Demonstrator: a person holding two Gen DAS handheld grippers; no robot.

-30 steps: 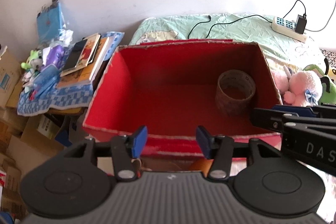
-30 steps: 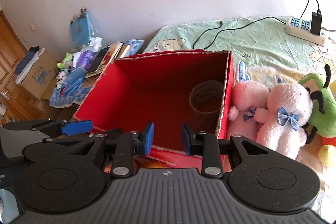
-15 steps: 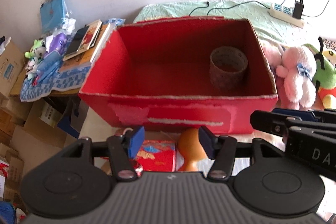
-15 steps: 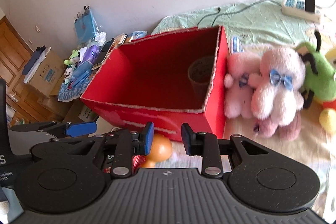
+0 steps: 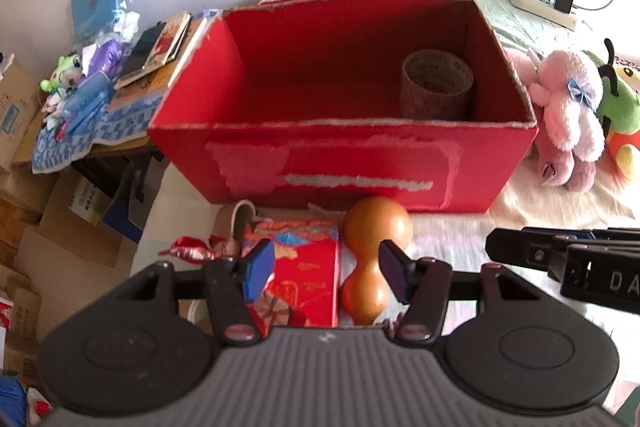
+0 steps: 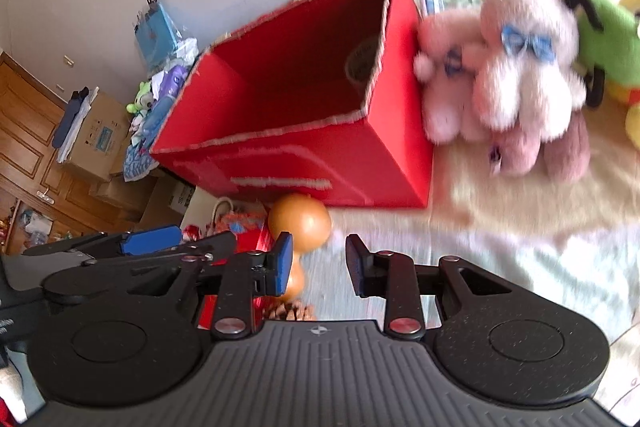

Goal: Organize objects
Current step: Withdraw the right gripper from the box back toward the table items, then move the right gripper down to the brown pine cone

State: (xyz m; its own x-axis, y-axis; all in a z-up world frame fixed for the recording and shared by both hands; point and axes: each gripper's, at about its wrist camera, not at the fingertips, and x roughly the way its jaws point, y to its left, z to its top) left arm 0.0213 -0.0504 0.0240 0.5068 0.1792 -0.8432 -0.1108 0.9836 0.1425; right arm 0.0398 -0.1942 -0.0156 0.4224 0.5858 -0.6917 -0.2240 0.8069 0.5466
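A red cardboard box (image 5: 344, 163) sits open on the bed, holding a roll of brown tape (image 5: 437, 85) upright in its far right corner. Just in front of the box, at 6 o'clock from it, lie an orange gourd-shaped object (image 5: 372, 255) and, touching it at 9 o'clock, a red patterned packet (image 5: 304, 275). The left gripper (image 5: 326, 277) hovers above these, fingers released and empty. The right gripper (image 6: 318, 263) is at its 3 o'clock, likewise spread and empty. Pink plush toys (image 5: 568, 115) lean at the box's 3 o'clock.
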